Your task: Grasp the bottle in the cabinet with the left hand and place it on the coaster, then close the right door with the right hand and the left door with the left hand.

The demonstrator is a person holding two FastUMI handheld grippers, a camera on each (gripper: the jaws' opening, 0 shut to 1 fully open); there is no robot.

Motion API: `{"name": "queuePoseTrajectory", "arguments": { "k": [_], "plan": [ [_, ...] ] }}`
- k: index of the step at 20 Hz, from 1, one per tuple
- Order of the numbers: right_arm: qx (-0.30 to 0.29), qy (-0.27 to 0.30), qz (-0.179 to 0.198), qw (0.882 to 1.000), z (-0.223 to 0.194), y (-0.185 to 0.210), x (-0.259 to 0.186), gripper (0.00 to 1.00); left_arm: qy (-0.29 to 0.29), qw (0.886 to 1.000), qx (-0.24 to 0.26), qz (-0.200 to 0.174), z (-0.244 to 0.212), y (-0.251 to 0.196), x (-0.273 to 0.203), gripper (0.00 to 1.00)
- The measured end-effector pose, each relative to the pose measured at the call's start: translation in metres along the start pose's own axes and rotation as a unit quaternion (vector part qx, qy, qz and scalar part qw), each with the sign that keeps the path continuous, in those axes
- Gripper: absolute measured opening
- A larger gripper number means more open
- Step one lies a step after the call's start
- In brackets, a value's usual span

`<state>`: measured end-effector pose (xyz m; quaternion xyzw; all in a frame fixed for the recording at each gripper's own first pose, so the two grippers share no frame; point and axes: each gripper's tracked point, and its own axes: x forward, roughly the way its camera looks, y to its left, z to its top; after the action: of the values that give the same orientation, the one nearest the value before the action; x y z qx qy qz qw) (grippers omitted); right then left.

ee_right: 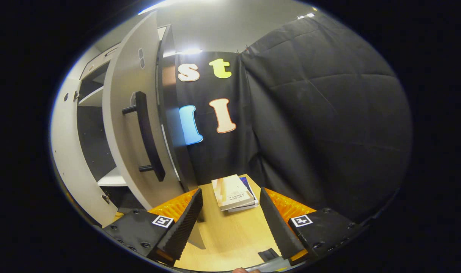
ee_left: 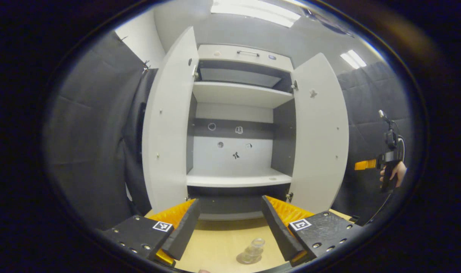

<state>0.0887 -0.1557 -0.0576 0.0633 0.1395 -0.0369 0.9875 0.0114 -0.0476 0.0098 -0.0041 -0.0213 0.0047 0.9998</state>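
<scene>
A clear bottle (ee_left: 254, 250) stands on a round coaster (ee_left: 247, 259) on the wooden table, low between the fingers of my left gripper (ee_left: 230, 231), which is open and holds nothing. The white cabinet (ee_left: 236, 125) stands ahead with both doors swung open: left door (ee_left: 169, 125), right door (ee_left: 319, 132). Its shelves are bare. In the right gripper view, my right gripper (ee_right: 230, 222) is open beside the right door (ee_right: 129, 125), whose black handle (ee_right: 148, 136) faces me. The other gripper (ee_left: 386, 163), held by a hand, shows far right in the left gripper view.
A stack of books (ee_right: 234, 193) lies on the wooden table (ee_right: 230, 235) by the black cloth wall, just beyond my right gripper's fingers. A small dark object (ee_right: 268, 254) rests at the table's near edge. Black cloth walls flank the cabinet on both sides.
</scene>
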Motion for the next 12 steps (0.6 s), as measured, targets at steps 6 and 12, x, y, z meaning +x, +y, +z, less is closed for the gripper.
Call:
{"name": "queuePoseTrajectory", "arguments": {
  "k": [6,12],
  "plan": [
    [-0.037,-0.041,0.038,0.998,0.039,-0.004,0.019,0.93,0.002,0.996,-0.004,0.093,0.050,0.023,0.006,0.97],
    [-0.053,-0.075,0.101,0.991,0.076,0.008,0.029,0.92,0.020,0.988,-0.028,0.153,0.064,0.031,0.009,0.95]
  ]
}}
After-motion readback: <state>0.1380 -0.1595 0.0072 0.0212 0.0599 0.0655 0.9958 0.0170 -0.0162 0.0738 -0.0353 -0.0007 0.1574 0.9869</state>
